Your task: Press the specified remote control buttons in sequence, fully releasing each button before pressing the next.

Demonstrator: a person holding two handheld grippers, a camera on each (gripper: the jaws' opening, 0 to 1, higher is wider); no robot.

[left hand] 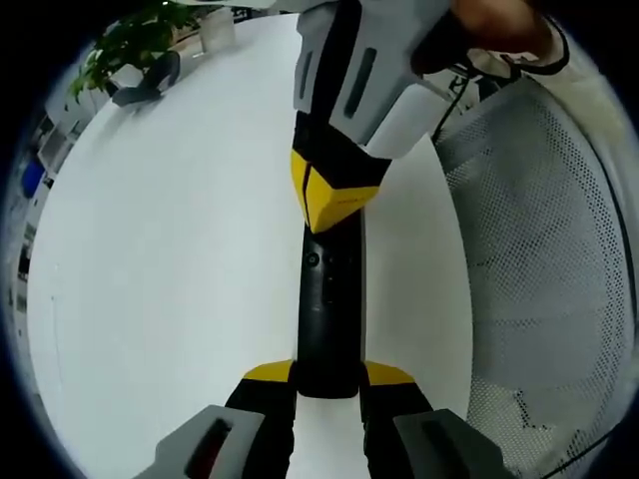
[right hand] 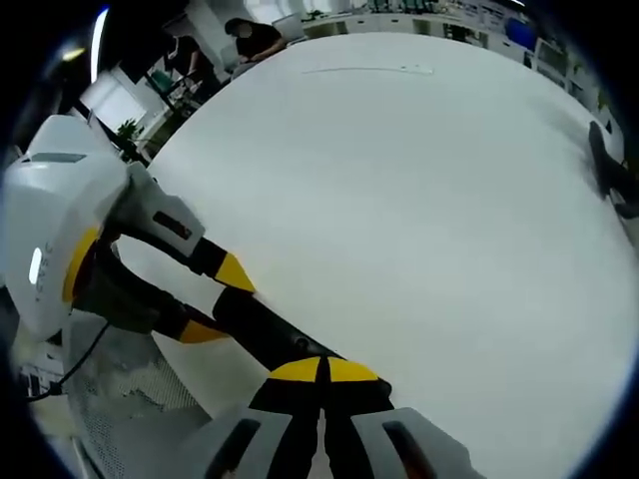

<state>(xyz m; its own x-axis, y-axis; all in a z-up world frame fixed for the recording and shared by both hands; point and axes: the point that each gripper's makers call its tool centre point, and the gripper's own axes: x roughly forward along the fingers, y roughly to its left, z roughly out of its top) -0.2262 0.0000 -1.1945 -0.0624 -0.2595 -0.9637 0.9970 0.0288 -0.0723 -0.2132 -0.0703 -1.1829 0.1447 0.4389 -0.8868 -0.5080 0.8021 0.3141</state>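
Note:
A long black remote control (left hand: 329,309) lies lengthwise between the yellow-tipped jaws of my left gripper (left hand: 329,374), which is shut on its near end. Small round buttons (left hand: 314,259) show on its upper face. My right gripper (left hand: 331,195) comes down from above with its yellow tips shut together, resting on the remote's far part. In the right gripper view, my right gripper (right hand: 324,371) has its tips closed over the remote control (right hand: 272,331). My left gripper (right hand: 218,301) reaches in from the left, holding the remote.
Everything is above a wide white table (left hand: 180,249). A potted plant (left hand: 130,40) and a dark object (left hand: 150,85) sit at its far edge. A white mesh chair (left hand: 539,259) stands close by on the right. People (right hand: 250,40) are beyond the table.

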